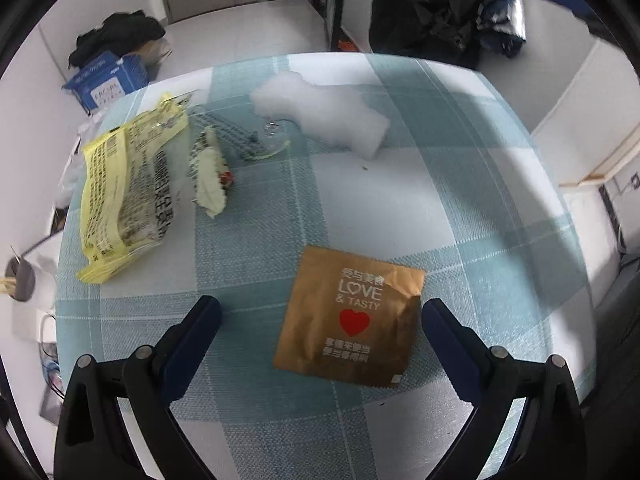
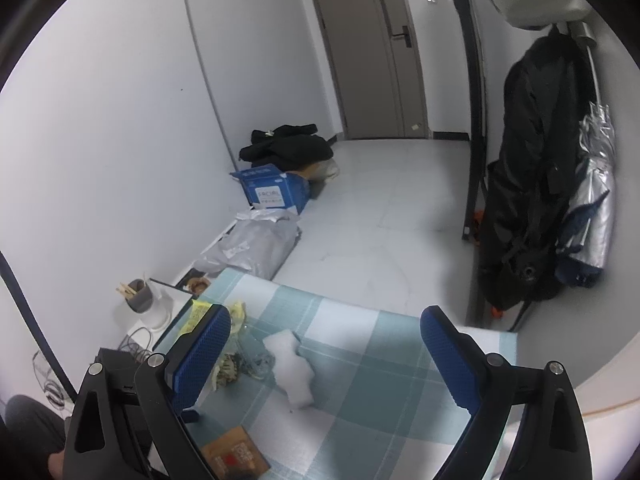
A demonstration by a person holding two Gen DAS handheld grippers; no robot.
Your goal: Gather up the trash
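Note:
A brown paper bag (image 1: 352, 316) with a red heart lies flat on the checked tablecloth (image 1: 460, 200), just in front of my open left gripper (image 1: 320, 308) and toward its right finger. Farther back lie a yellow snack wrapper (image 1: 124, 188), a torn pale wrapper (image 1: 210, 172), clear plastic scrap (image 1: 272, 136) and a white foam piece (image 1: 328, 114). My right gripper (image 2: 324, 320) hangs open above the table, holding nothing. Below it I see the foam piece (image 2: 292, 368), crumpled wrappers (image 2: 232, 368) and the brown bag (image 2: 236, 456).
The table's far edge drops to a tiled floor. A blue box (image 2: 276, 192), dark clothes (image 2: 288, 146) and a grey bag (image 2: 256, 248) lie by the left wall. A black coat (image 2: 532, 200) hangs at right. A grey cup (image 2: 140, 296) with sticks stands left of the table.

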